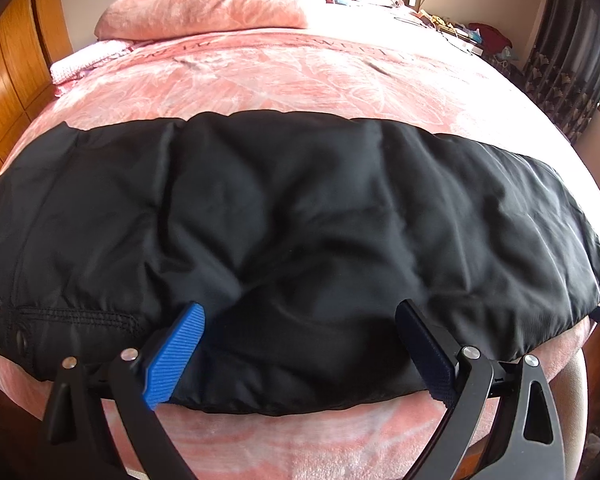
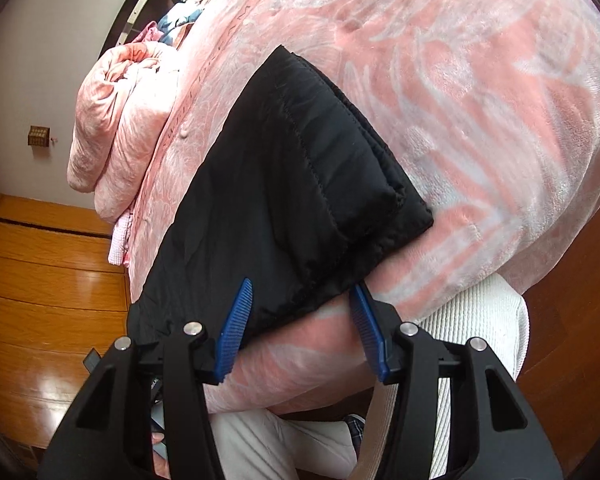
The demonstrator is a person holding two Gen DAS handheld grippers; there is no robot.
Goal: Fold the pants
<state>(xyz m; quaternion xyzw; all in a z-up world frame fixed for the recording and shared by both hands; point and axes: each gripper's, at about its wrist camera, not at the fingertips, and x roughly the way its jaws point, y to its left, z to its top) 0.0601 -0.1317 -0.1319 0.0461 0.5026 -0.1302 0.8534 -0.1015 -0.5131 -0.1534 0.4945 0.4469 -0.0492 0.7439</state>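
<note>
Black padded pants (image 1: pixel 300 208) lie flat across the near part of the bed, folded into a long band. My left gripper (image 1: pixel 300 308) is open wide over their near edge, and its blue pads (image 1: pixel 176 356) rest on the fabric without pinching it. In the right wrist view the stitched leg end of the pants (image 2: pixel 284 184) lies in layers on the blanket. My right gripper (image 2: pixel 302 285) is open, with the near corner of the leg end between its fingers. Neither of its blue pads (image 2: pixel 236 328) presses on the fabric.
A pink flowered blanket (image 1: pixel 300 72) covers the bed. Pink pillows (image 1: pixel 220 4) are stacked at the far end, and a rolled pink quilt (image 2: pixel 116 120) shows beside the pants. Wooden cupboards (image 1: pixel 8 92) line the left, dark curtains (image 1: pixel 560 72) the right. White ribbed cloth (image 2: pixel 472 328) hangs below the bed edge.
</note>
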